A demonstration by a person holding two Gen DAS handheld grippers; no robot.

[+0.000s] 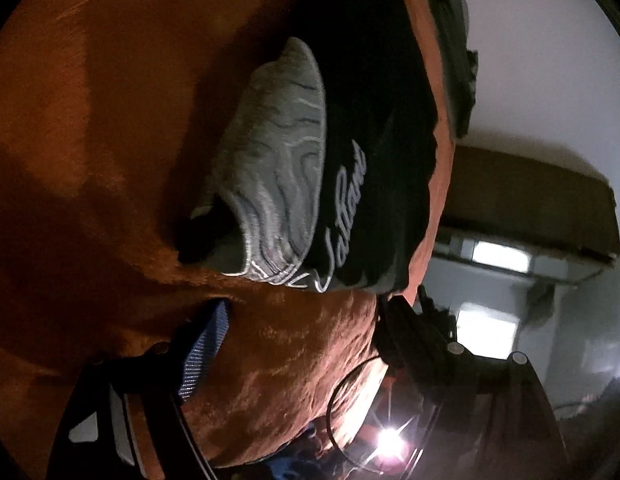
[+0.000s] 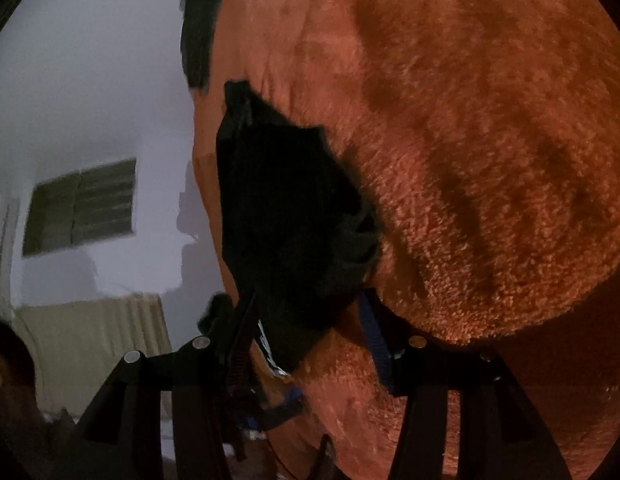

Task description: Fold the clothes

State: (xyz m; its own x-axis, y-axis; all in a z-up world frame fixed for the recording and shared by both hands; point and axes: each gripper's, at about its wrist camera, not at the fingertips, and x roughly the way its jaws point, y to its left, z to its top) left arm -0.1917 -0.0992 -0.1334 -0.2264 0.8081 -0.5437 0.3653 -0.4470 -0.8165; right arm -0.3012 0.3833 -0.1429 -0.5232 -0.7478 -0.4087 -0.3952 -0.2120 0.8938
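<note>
The black folded garment with a grey wavy-patterned panel and white script lettering [image 1: 310, 168] lies on the rust-orange plush blanket [image 1: 110, 160], near its edge, ahead of the left gripper [image 1: 310, 344]. That gripper's 2 fingers stand wide apart, released, with only blanket between them; a blue pad lines one finger [image 1: 204, 348]. In the right wrist view the same garment shows as a dark bundle [image 2: 286, 216] (its print is hidden from this side). It reaches down between the right gripper [image 2: 310, 340] fingers, which are spread; whether they pinch the cloth I cannot tell. Beyond the blanket's edge is a pale wall [image 2: 90, 100].
</note>
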